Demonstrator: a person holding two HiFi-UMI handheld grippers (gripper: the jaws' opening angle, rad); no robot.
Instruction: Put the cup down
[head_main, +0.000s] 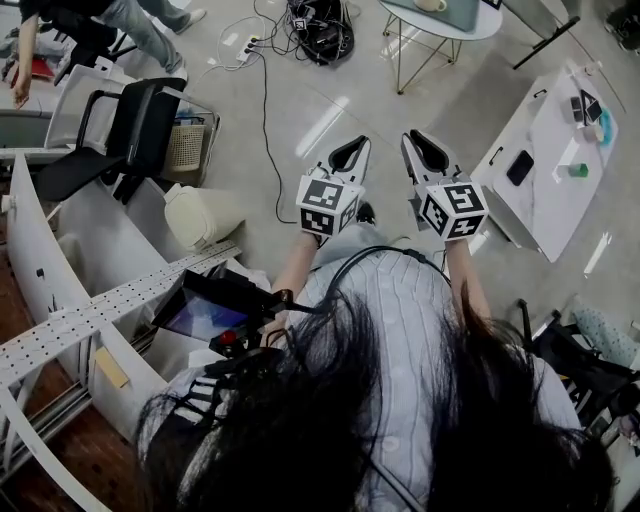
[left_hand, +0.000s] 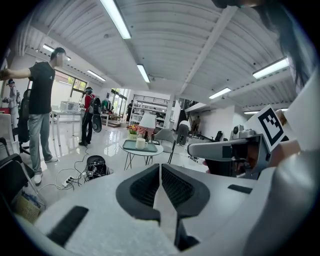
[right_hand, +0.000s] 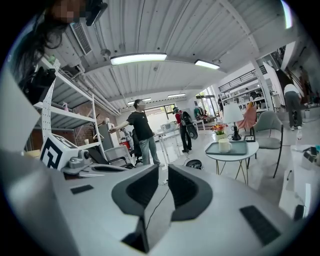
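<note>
The person is holding both claws out side by side over the floor near the middle of the head view, and neither one is carrying anything. The left gripper (head_main: 352, 150) is showing its two jaws pressed together with nothing between them, and the right gripper (head_main: 422, 145) is likewise sitting closed and empty. The cup (right_hand: 225, 145), a pale mug, is standing upright on a tray (right_hand: 241, 149) on the small round table (right_hand: 215, 156). That table is lying at the very top edge of the head view, right of centre, well apart from both claws. In the right gripper view the cup is appearing to the right of the jaw line and a little above the tips. In the left gripper view it is sitting slightly left of the jaw line, just above the tips. It is therefore lying ahead of both claws and between the lines they are pointing along. The right claw is looking the nearer of the two, since the table is lying more on its side at the top of the head view. As the cup is already resting on the tray with nothing gripping it, the putting down is reading as either finished or not yet begun, and any reach for it is depending on a long travel forward towards the top of the frame
</note>
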